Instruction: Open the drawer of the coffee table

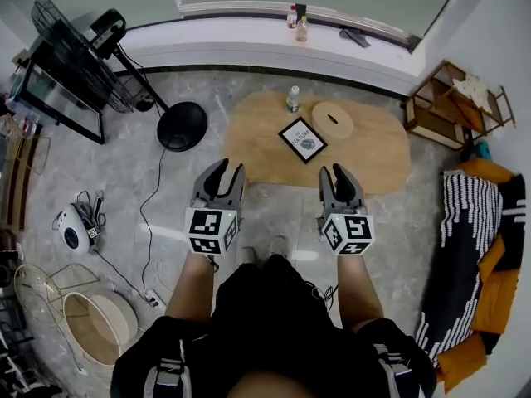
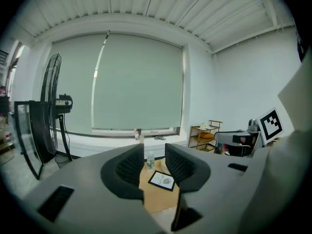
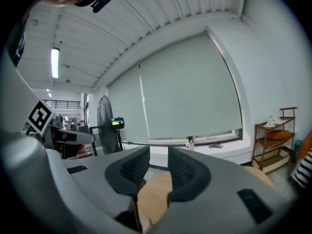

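The left gripper (image 1: 226, 171) and right gripper (image 1: 336, 172) hover with jaws apart and empty above grey marble floor (image 1: 158, 222), just short of the oval wooden coffee table (image 1: 377, 152). Its drawer is hidden from above; beyond runs a white window ledge (image 1: 249, 48).

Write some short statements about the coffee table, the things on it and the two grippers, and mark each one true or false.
1. The left gripper holds the bottle. False: its jaws stand apart with nothing between them, and the bottle stands upright on the coffee table.
2. A framed picture lies on the coffee table. True.
3. The right gripper is shut. False: its jaws are apart and empty.
4. In the head view, a standing fan is to the left of the coffee table. True.
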A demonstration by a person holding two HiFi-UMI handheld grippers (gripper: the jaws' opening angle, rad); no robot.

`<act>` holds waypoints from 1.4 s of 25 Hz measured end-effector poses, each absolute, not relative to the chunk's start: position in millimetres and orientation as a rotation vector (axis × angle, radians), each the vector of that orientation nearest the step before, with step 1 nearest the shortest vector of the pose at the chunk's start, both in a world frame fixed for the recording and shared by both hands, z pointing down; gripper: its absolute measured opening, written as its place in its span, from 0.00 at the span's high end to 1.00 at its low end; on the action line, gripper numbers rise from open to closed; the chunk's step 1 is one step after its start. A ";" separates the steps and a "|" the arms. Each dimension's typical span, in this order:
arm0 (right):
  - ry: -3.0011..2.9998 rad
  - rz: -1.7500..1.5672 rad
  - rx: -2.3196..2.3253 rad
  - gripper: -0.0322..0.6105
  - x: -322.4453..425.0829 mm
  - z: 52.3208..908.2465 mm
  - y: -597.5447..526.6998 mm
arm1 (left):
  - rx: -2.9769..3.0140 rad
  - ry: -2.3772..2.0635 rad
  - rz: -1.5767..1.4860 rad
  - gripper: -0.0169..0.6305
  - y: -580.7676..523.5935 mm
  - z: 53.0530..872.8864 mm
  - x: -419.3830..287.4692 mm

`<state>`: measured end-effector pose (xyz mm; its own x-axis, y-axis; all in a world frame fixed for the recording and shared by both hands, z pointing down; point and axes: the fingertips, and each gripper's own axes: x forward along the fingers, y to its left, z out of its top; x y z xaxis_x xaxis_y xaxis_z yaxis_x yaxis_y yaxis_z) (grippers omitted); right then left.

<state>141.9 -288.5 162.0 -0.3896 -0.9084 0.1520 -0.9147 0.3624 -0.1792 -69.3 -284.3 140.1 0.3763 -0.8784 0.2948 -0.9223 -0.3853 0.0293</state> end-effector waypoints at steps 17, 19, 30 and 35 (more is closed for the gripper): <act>-2.339 0.518 1.858 0.76 156.8 513.2 -253.0 | 2.449 -1.444 0.518 0.76 -273.0 501.1 -108.9; -2.346 0.490 1.868 0.76 158.9 560.5 -246.8 | 2.468 -1.458 0.494 0.76 -272.6 548.7 -114.4; -2.451 0.486 1.922 0.76 157.0 746.7 -209.9 | 2.594 -1.526 0.449 0.75 -235.5 724.9 -133.1; -2.459 0.549 1.936 0.76 156.9 761.3 -196.5 | 2.567 -1.499 0.434 0.76 -223.9 734.1 -141.9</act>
